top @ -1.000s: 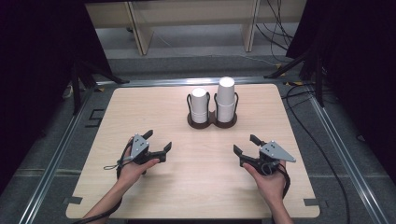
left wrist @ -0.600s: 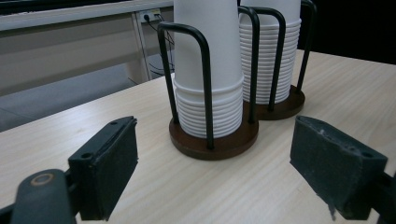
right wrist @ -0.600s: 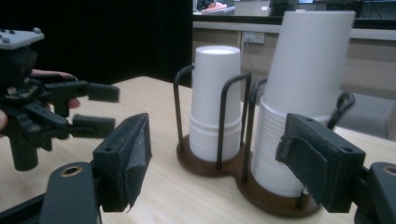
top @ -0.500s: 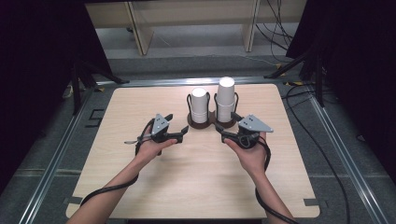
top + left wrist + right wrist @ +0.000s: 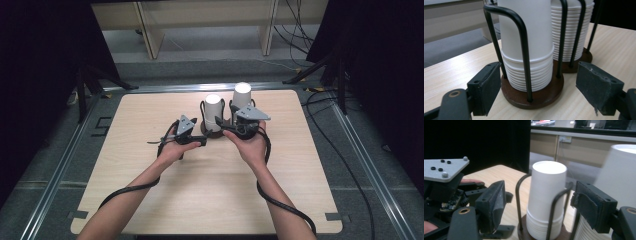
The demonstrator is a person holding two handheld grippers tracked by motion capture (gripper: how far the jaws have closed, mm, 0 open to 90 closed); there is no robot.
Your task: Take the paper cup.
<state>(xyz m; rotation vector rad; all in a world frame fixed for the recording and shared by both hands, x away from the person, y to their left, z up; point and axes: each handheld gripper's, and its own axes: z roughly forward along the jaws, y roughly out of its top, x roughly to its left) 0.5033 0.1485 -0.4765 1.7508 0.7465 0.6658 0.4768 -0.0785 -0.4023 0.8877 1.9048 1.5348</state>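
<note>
My pale wooden table sits inside a metal floor rail. At twelve o'clock stands light wooden furniture. Black cables trail at one o'clock, and a dark curtain hangs at ten.

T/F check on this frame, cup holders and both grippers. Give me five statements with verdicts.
1. Two stacks of white paper cups stand side by side in wire holders on the table. True.
2. The left stack is taller than the right stack. False: the right one stands higher.
3. The left gripper is shut on a cup. False: its jaws, which have just been closing, stand apart on either side of the brown holder base, touching nothing.
4. The right gripper is level with the left stack, jaws apart. True.
5. The cups lie tipped over. False: both stacks stand upright.
</note>
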